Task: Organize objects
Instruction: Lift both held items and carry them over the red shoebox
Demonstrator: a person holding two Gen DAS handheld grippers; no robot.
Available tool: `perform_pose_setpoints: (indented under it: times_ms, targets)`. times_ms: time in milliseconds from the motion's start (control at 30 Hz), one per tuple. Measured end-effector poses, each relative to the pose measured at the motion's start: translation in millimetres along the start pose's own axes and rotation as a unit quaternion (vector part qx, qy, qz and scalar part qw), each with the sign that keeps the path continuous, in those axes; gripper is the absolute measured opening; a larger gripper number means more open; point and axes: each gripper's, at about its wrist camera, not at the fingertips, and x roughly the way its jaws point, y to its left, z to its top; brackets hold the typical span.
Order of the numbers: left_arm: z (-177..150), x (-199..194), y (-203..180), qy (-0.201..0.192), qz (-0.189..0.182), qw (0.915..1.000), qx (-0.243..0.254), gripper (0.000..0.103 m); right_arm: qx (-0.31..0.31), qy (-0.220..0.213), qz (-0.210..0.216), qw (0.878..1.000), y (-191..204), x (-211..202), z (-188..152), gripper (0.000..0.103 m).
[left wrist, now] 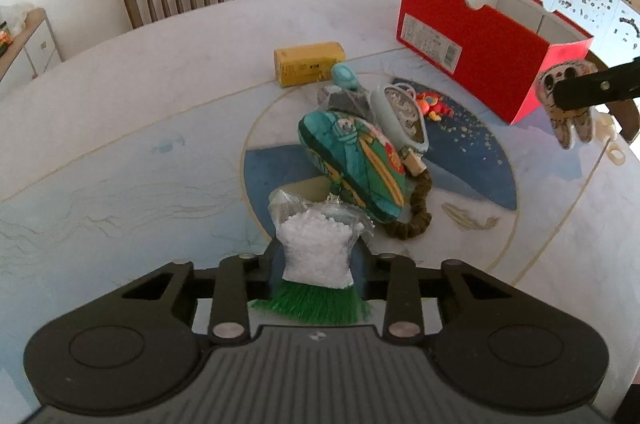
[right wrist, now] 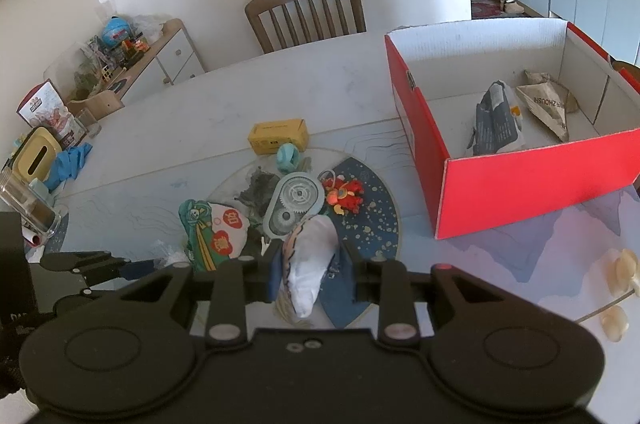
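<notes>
The left gripper (left wrist: 318,264) is closed on a clear plastic bag of white pellets (left wrist: 316,252), with a green fringe (left wrist: 310,304) showing at the bag's near end; the bag sits low over the table (left wrist: 120,127), just in front of the pile at the table's centre. No earlier view is available, so only the grip itself is reported.

The right gripper (right wrist: 310,270) is fully closed on a flat white fabric toy (right wrist: 308,264) with a printed, striped edge. In the left wrist view this toy (left wrist: 566,107) hangs from the black fingers above the table, near the front corner of the red box (left wrist: 480,55).

The pile at the table's centre holds:
- a teal printed fabric pouch (left wrist: 352,167), lying against the bag;
- a pale blue plastic case with gear shapes (right wrist: 296,203);
- a dark olive fabric loop (left wrist: 418,212), beside the pouch;
- a small red and orange toy (right wrist: 346,193);
- a round teal item (right wrist: 288,155);
- a yellow carton (right wrist: 278,135), at the far edge of the pile.

The red box stands open (white inside) to the right of the pile. It contains a dark printed packet (right wrist: 496,121) and a folded brown paper wrapper (right wrist: 548,107). A wooden chair (right wrist: 306,11) stands at the table's far side.
</notes>
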Motion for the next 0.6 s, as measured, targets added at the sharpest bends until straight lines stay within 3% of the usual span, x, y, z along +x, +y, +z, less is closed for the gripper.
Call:
perform_pose_setpoints:
  times_ms: [233, 600]
  targets:
    - [13, -31, 9, -0.020, -0.013, 0.9994, -0.026, 0.030, -0.002, -0.003, 0.005, 1.000, -1, -5, 2, 0.028]
    - [65, -73, 2, -0.044, -0.022, 0.9976, -0.047, 0.030, -0.012, -0.022, 0.006, 1.000, -24, -27, 21, 0.028]
